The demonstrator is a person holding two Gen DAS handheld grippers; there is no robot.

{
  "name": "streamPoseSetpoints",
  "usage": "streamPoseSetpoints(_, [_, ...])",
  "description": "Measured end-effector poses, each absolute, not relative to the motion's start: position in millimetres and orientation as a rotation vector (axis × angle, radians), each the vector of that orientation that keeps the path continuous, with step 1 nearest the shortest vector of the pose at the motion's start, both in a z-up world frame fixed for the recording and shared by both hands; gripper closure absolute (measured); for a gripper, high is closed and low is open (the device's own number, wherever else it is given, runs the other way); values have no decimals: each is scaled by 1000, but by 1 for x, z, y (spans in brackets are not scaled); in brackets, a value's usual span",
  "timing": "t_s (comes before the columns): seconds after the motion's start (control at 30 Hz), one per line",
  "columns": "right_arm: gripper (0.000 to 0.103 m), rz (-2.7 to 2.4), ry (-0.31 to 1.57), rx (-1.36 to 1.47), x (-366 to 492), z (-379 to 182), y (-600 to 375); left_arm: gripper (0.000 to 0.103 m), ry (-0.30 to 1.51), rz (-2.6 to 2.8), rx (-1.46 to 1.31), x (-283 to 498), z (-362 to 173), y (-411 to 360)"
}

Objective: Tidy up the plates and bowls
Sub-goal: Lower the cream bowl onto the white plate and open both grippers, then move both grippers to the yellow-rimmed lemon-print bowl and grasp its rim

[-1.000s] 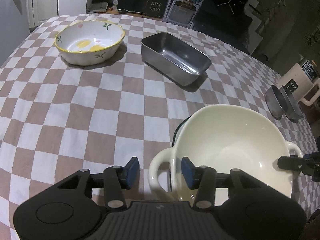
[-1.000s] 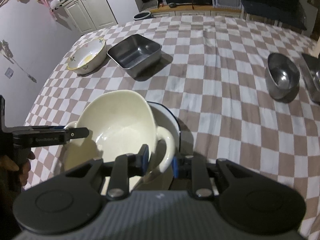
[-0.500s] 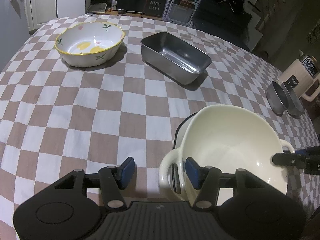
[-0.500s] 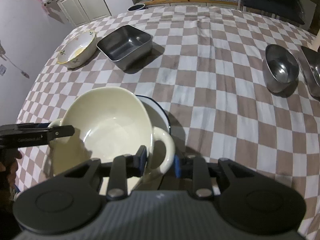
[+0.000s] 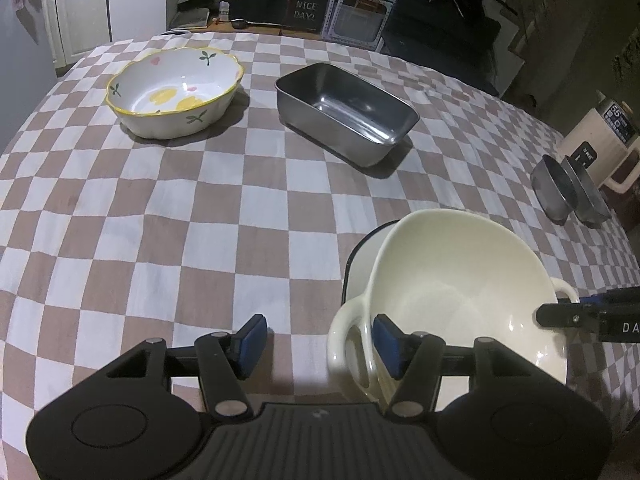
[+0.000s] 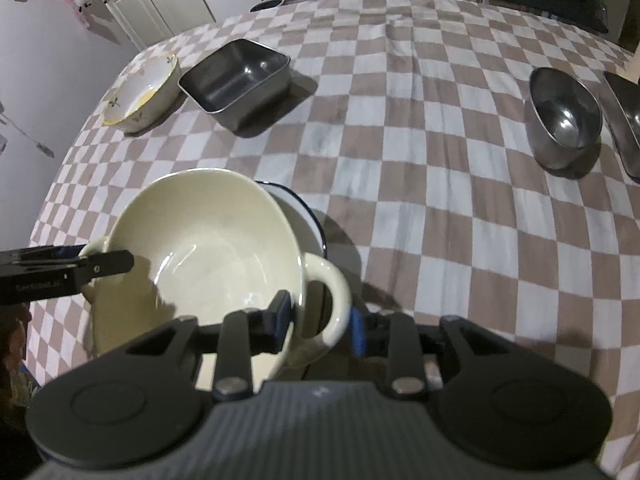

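Cream bowl (image 5: 452,292) with two loop handles sits on a white plate with a dark blue rim (image 6: 302,216), near the front edge of the desk (image 5: 160,220), which wears a brown-and-white checked cloth. It looks slightly off-centre on the plate, whose rim shows only on the far side.

At the left handle, the left gripper (image 5: 318,340) has just been opening; its jaws stand wide, the handle between them, and the left pad is well clear of it. At the opposite handle, the right gripper (image 6: 318,320) has also just been opening; its jaws straddle the handle with a gap visible at the outer pad, so neither gripper seems to be pressing now.

Farther back stand a flower-painted bowl (image 5: 176,90) and a rectangular steel pan (image 5: 346,114); a steel bowl (image 6: 564,118) and another steel vessel (image 6: 624,116) lie off to the right.

Likely risks: a pad may catch inside a handle loop as a gripper draws back, dragging or tipping the bowl; being off-centre, the bowl may rock or slide on the smooth plate; a tug could also rumple the cloth.
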State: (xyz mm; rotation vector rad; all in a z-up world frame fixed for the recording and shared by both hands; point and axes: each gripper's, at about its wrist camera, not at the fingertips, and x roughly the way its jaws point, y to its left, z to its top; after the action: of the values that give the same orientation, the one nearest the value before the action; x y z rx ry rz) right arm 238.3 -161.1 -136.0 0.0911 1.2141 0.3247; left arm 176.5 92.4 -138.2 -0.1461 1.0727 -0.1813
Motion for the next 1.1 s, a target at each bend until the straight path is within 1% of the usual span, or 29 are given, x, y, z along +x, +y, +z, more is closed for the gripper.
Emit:
streamPoseSetpoints(0.27, [66,330,1217,82,238,-136,-161,43,1085,-173,-120,176,-136,88])
streamPoseSetpoints(0.47, [61,327,1217,98,238,-137,-165,43,1101,-159,-97,175,-133,84])
streamPoseSetpoints(0.5, [59,325,1216,99,237,-137,-165,40,1105,-157,-92,174,-133,83])
streamPoseSetpoints(0.53, [56,321,1215,98,237,-137,-166,35,1107,-156,-91,174,-132,83])
streamPoseSetpoints(0.57, [55,318,1214,95,237,-137,-165,31,1108,-155,-92,173,-131,83])
streamPoseSetpoints(0.6, [49,317,1214,94,237,-137,-166,26,1108,-153,-93,172,-131,83])
streamPoseSetpoints(0.63, [42,318,1212,95,236,-137,-166,23,1107,-150,-92,172,-130,83])
streamPoseSetpoints(0.67, [39,318,1210,95,235,-136,-167,23,1107,-148,-90,171,-129,83])
streamPoseSetpoints(0.7, [32,316,1206,96,234,-136,-167,22,1108,-146,-89,170,-128,83])
streamPoseSetpoints(0.73, [28,312,1200,95,233,-135,-167,21,1111,-142,-90,169,-127,83])
streamPoseSetpoints(0.8, [24,304,1194,87,231,-134,-168,19,1113,-133,-91,167,-126,83])
streamPoseSetpoints(0.83, [19,303,1189,86,231,-134,-169,17,1114,-130,-92,166,-125,83])
streamPoseSetpoints(0.87, [16,303,1183,87,230,-133,-169,16,1113,-130,-94,165,-124,84])
streamPoseSetpoints(0.9, [10,303,1176,88,229,-132,-170,14,1110,-132,-96,163,-122,84])
streamPoseSetpoints(0.93, [6,303,1169,90,228,-131,-170,11,1104,-133,-96,162,-120,84])
streamPoseSetpoints(1.03, [0,311,1149,99,227,-126,-172,5,1075,-138,-94,158,-112,84])
streamPoseSetpoints(1.1, [0,323,1134,108,225,-122,-172,4,1049,-140,-91,154,-104,84])
